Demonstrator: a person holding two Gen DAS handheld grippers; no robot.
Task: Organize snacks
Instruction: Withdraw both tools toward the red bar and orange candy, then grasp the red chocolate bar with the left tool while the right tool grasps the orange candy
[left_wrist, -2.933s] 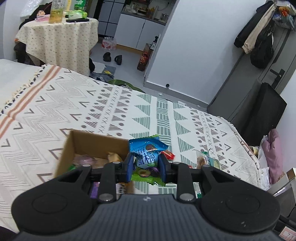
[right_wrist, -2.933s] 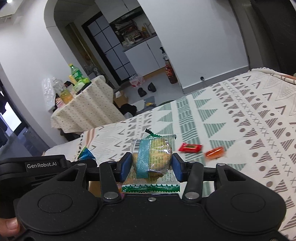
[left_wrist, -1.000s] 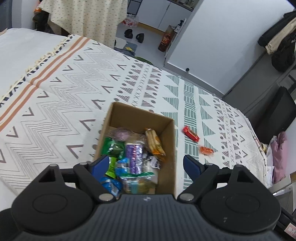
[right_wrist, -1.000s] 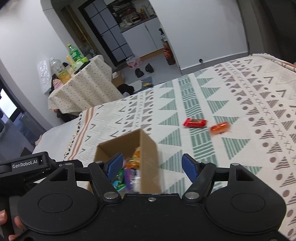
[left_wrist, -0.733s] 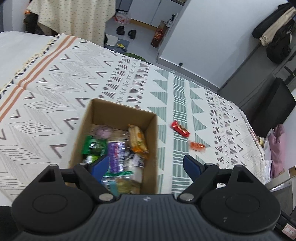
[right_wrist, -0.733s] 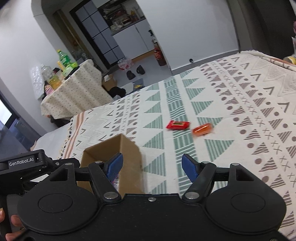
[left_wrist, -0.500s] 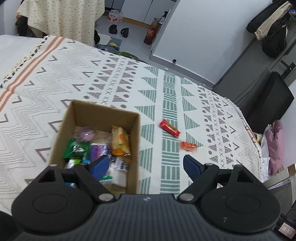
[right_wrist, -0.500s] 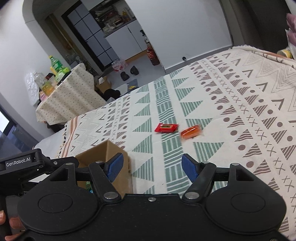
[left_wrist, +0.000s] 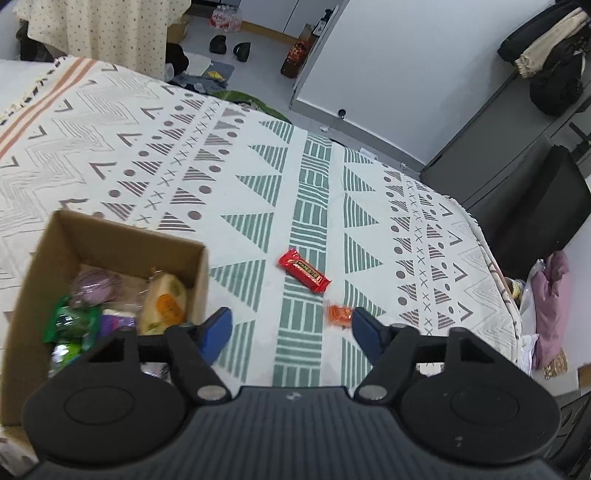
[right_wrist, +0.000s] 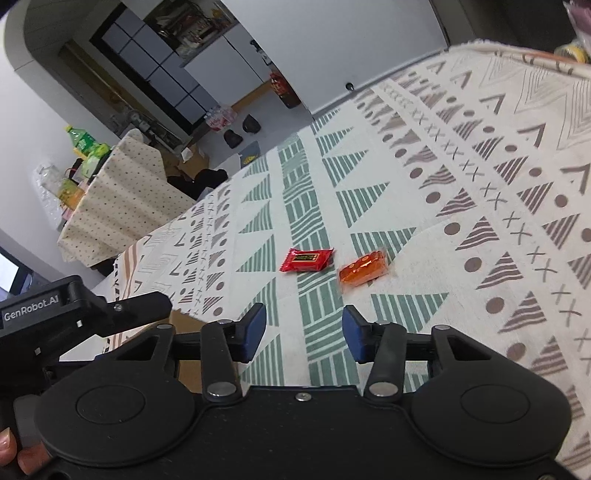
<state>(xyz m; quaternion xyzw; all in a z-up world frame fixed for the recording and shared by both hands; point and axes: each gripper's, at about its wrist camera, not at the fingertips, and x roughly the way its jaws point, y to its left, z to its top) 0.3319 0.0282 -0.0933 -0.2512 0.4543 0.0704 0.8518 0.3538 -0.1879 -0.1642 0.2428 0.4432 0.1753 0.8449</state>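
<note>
Both grippers are hovering over a bed spread with a patterned blanket, and both are empty. The left gripper is holding its blue-tipped jaws spread wide with nothing between them, and the right gripper is likewise standing with its jaws apart, gripping nothing. A cardboard box is sitting on the blanket at the left of the left wrist view, its top open, with several wrapped snacks lying inside: a pale packet with an orange label leaning against the right wall, a purple-tinted round one toward the far side, and a green wrapper by the left wall. The left gripper's left jaw is showing just over the box's near right corner. Two snacks are lying loose on the blanket, outside the box and to its right: a red bar resting on the green striped band, and a small orange packet just beside it, near but not touching. In the right wrist view the same red bar and orange packet are lying ahead of the open jaws, apart from them. A fingertip is showing at the lower left edge of that view.
</note>
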